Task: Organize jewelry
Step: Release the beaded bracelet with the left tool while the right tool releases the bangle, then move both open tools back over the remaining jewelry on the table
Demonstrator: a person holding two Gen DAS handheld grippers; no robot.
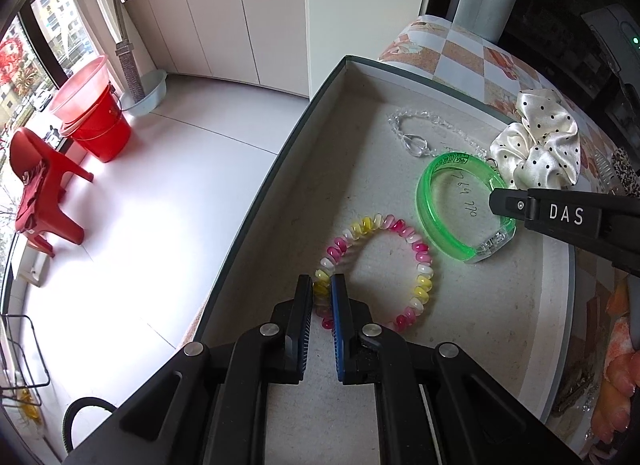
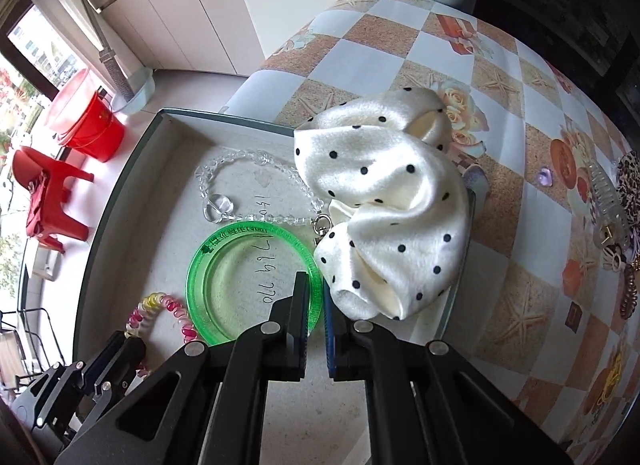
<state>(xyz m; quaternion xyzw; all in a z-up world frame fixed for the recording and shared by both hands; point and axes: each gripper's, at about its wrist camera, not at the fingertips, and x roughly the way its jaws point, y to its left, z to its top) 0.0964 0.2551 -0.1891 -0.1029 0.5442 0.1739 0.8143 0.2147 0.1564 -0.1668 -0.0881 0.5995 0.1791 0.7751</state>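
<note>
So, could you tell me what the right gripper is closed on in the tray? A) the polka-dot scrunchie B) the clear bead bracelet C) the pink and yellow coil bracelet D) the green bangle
D: the right gripper has its pads pinched on the rim of the green bangle, which lies in the tray.

Checkered table [image 2: 400, 29], grey tray [image 2: 120, 181], hair clip [image 2: 608, 201]

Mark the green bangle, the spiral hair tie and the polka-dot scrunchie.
green bangle [image 2: 208, 265]: right wrist view, left side of the ring.
spiral hair tie [image 1: 424, 265]: left wrist view, right side of the coil.
polka-dot scrunchie [image 2: 384, 201]: right wrist view, middle of the fabric.
</note>
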